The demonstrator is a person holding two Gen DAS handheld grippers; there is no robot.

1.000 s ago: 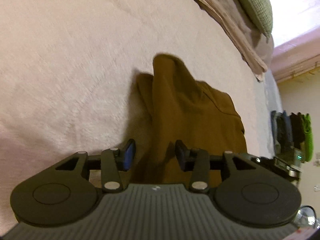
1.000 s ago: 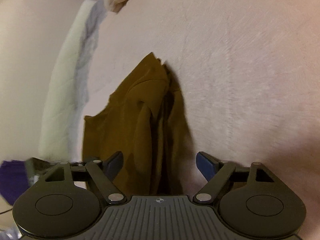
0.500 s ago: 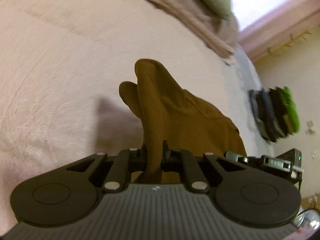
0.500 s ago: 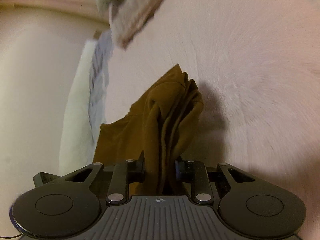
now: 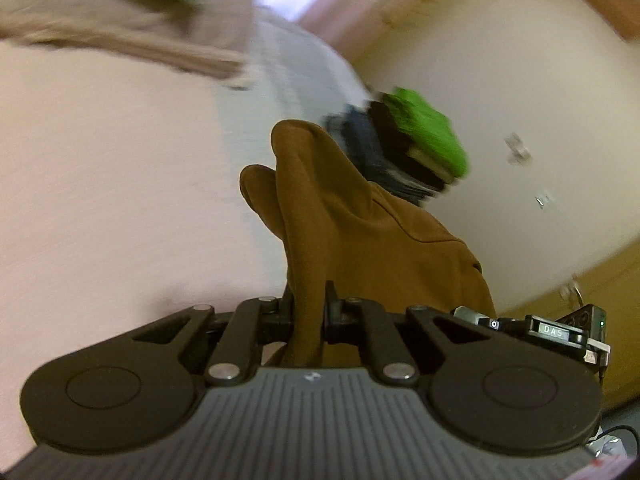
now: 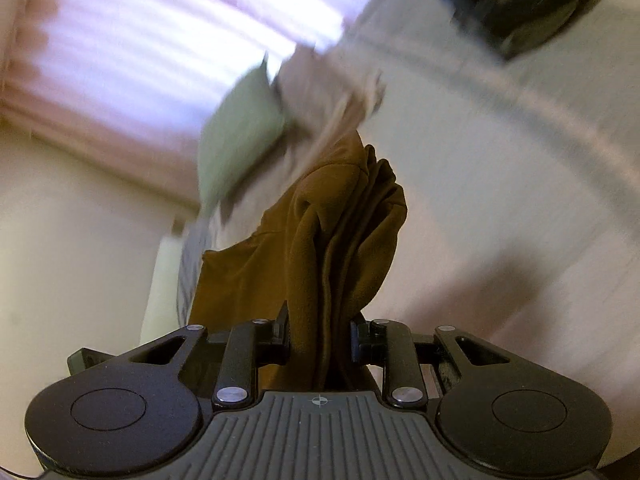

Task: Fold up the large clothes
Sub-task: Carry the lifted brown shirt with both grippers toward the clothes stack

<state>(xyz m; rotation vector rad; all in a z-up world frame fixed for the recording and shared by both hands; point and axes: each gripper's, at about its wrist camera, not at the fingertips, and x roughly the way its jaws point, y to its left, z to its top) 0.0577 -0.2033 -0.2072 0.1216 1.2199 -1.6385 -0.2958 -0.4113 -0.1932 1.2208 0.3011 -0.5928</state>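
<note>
I have each hand-held gripper, left (image 5: 308,312) and right (image 6: 320,334), clamped on the bunched brown fleece garment (image 5: 360,232), lifted above the pale pink bed (image 5: 100,180); next, I judge, spreading it flat.

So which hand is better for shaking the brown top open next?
Neither alone, probably. The left tool pinches a thin fold of the brown top; the right tool clamps a thicker bunch. Both already grip, so use both.
</note>
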